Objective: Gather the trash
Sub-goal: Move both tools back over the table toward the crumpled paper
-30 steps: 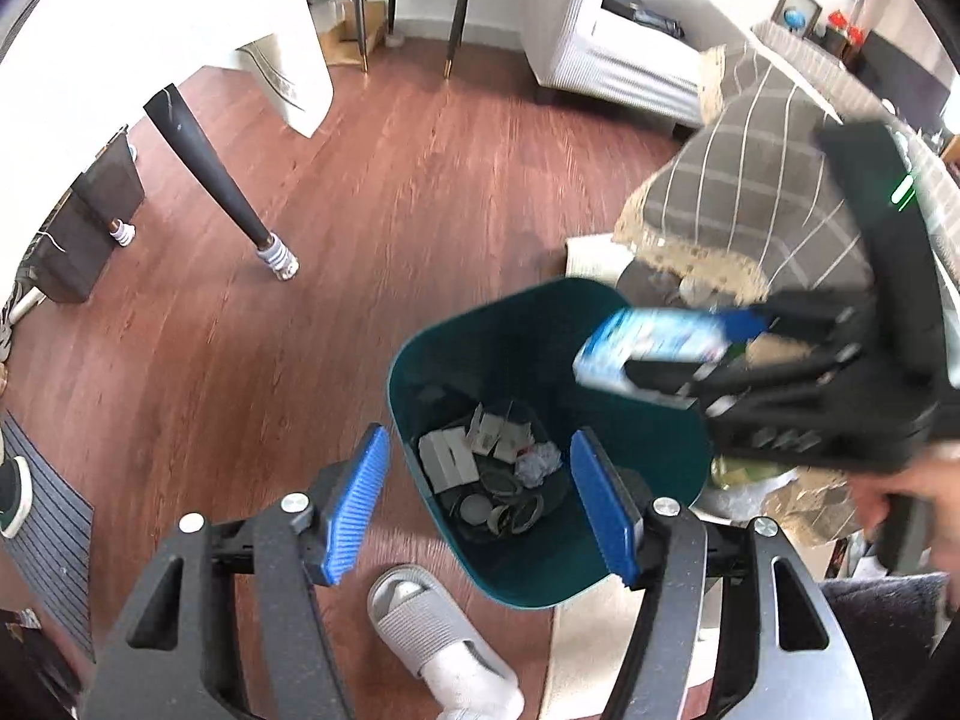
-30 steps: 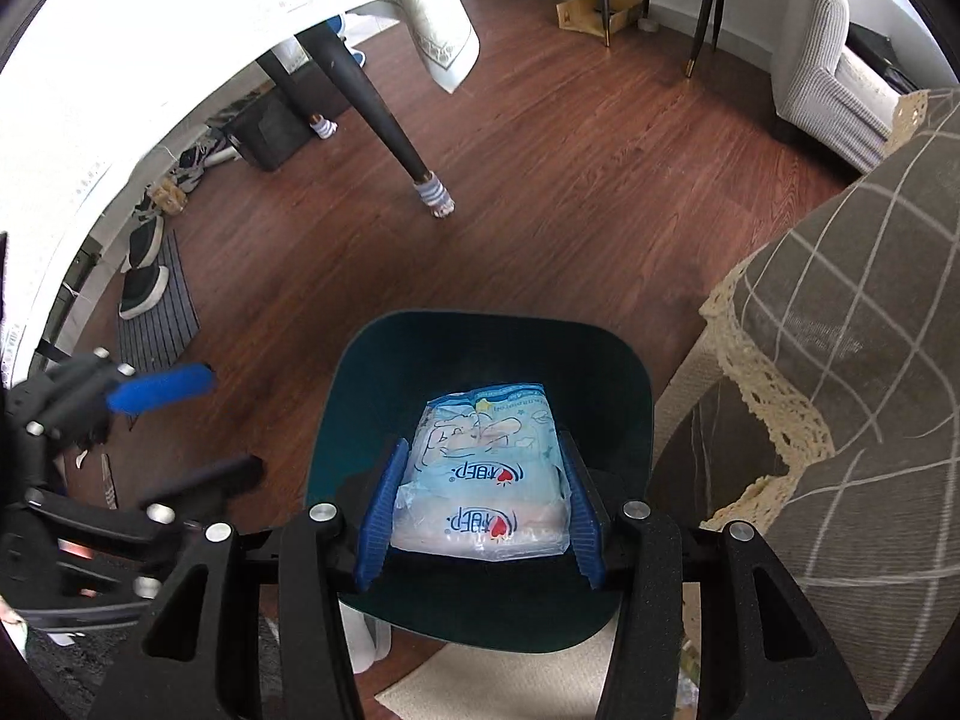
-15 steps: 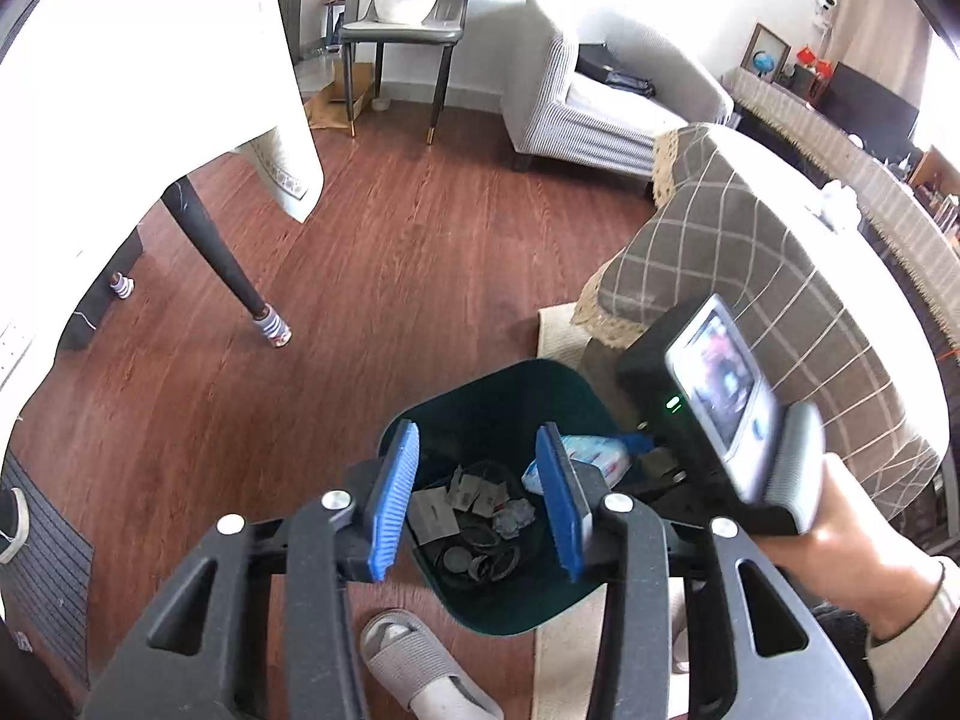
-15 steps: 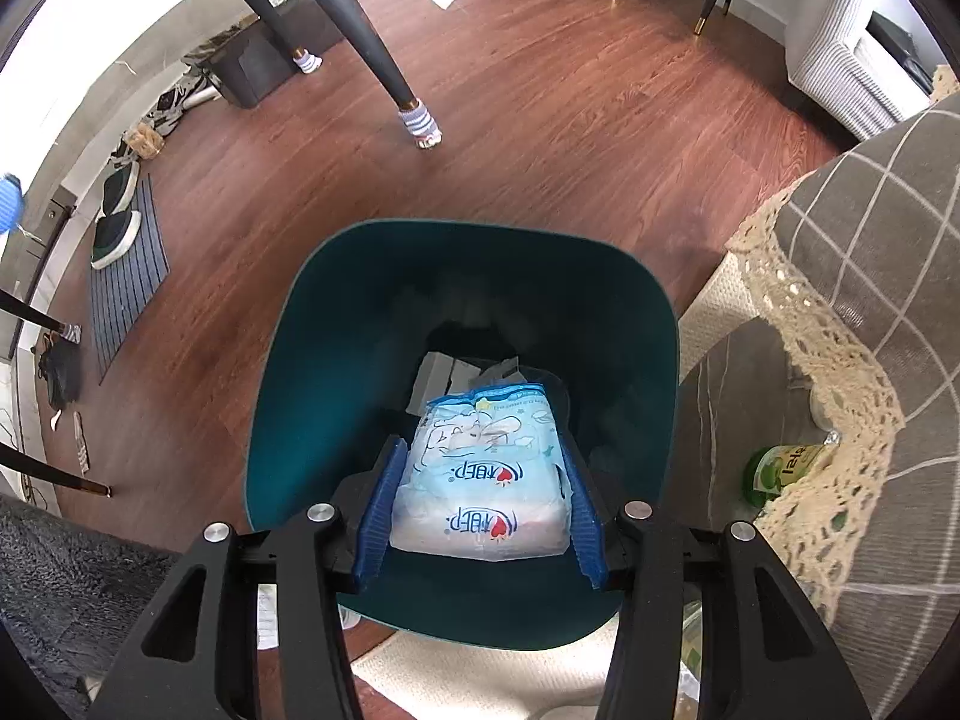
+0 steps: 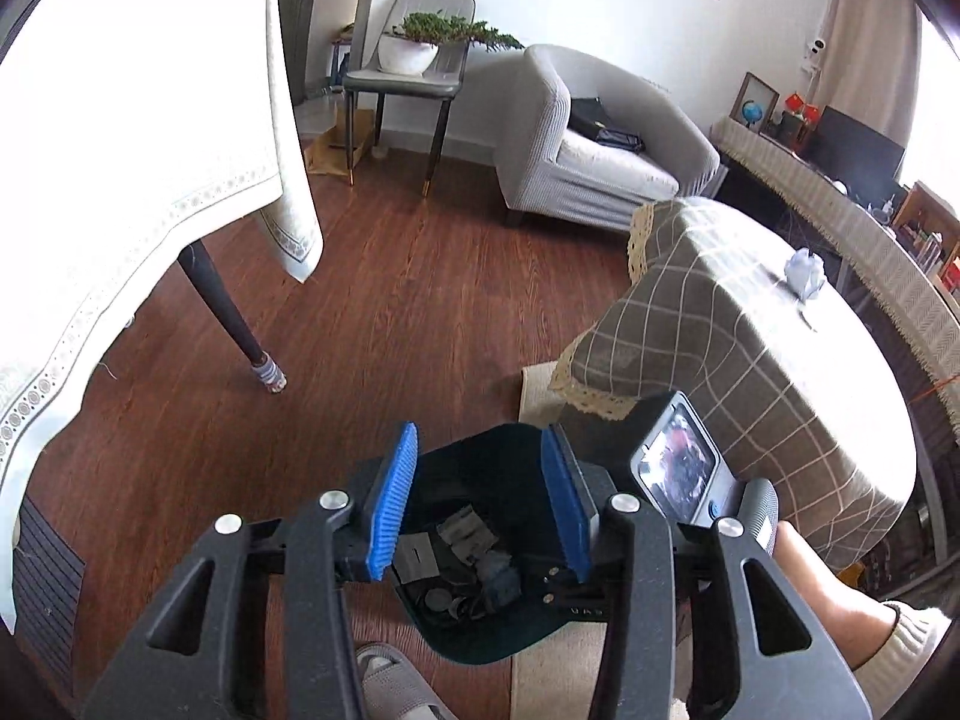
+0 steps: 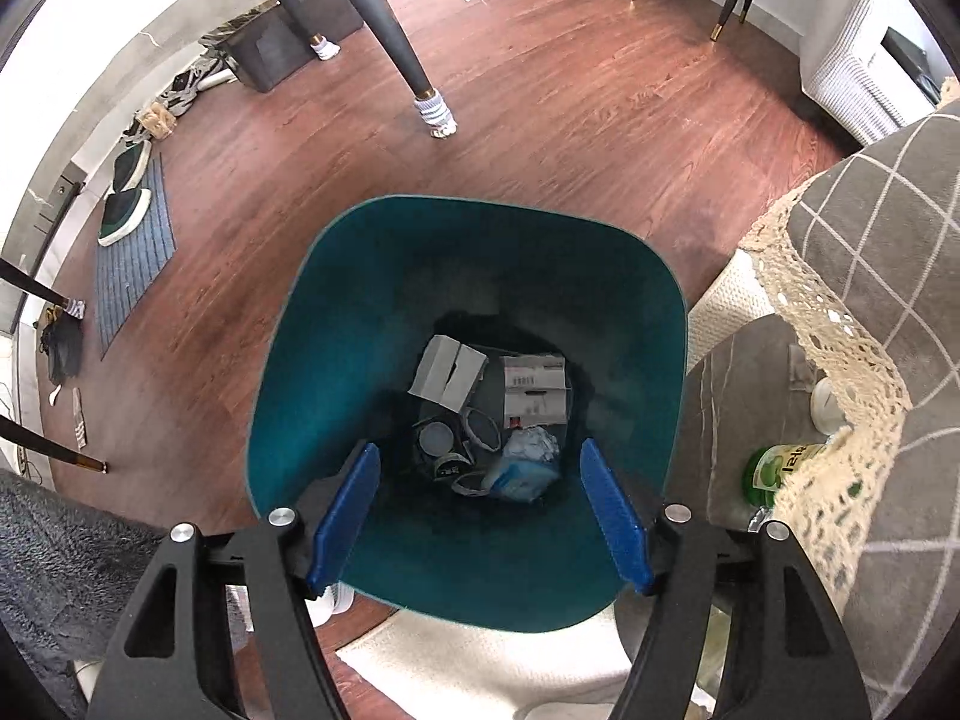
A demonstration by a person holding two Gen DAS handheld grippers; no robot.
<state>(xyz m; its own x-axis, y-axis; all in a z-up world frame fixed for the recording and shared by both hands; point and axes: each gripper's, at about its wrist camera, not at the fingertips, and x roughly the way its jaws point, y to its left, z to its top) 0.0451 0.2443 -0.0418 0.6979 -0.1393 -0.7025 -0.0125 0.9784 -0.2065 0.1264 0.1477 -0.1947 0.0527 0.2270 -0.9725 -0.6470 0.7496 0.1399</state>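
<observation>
While your left gripper (image 5: 480,501) hangs above the teal bin (image 5: 480,462), its blue pads (image 5: 393,504) stand well apart with nothing between them. Through the gap you see the bin's floor: grey card scraps (image 5: 435,546) and dark round bits, dim and hard to name. Your right gripper's body with its small screen (image 5: 681,468) sits just right of the bin, your right hand (image 5: 822,582) behind it. A grey slipper (image 5: 396,684) lies on the wood floor (image 5: 390,300) at the bin's near side. Beyond: checked cloth over a low table (image 5: 732,324), a crumpled pale wad (image 5: 804,273) on top of it, a white tablecloth (image 5: 120,150) at left, a grey armchair (image 5: 594,144) at back.

Right wrist view: your right gripper (image 6: 480,516) is wide open, empty, pads over the near inside of the teal bin (image 6: 312,360), looking straight down. On the bin bottom lies the pale blue packet (image 6: 519,474), next to a crumpled tissue (image 6: 534,444), white cardboard pieces (image 6: 450,369), a labelled box flap (image 6: 534,390) and round lids (image 6: 435,438). The packet touches neither pad. A green bottle (image 6: 774,468) shows under the lace-edged checked cloth (image 6: 870,252) at right. A black table leg (image 6: 384,30) with a sock on its foot stands on the floor past the bin; shoes (image 6: 126,192) rest on a mat at left.
</observation>
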